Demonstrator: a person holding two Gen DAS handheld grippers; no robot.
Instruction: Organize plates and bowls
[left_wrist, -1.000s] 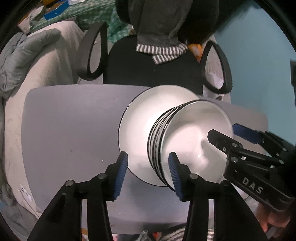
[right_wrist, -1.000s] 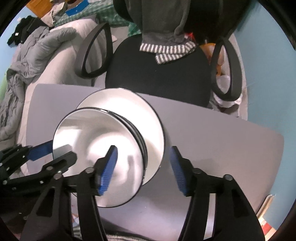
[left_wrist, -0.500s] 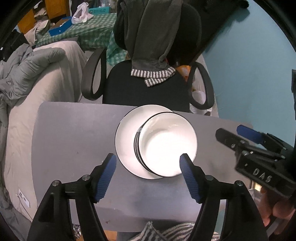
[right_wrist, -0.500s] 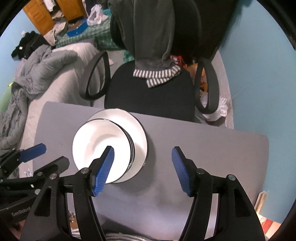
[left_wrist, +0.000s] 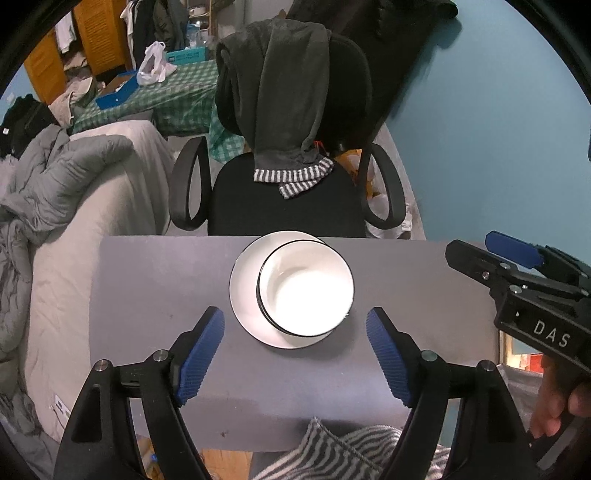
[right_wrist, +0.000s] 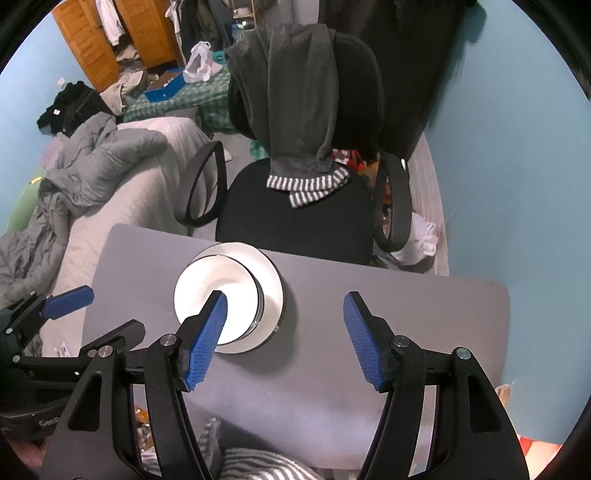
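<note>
Left gripper (left_wrist: 295, 354) is held above the grey table (left_wrist: 155, 280), jaws spread and just widened, nothing between. Right gripper (right_wrist: 284, 332) is likewise spread, empty. White bowl (left_wrist: 306, 291) is seated on white plate (left_wrist: 243, 295) at the table's far edge, before the office chair (left_wrist: 284, 206).

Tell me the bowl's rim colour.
Black rim on the white bowl; the left wrist view shows it best.

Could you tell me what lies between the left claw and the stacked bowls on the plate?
Only bare grey table, seen in the left wrist view: the open left claw hangs clear of the bowls and plate.
</note>
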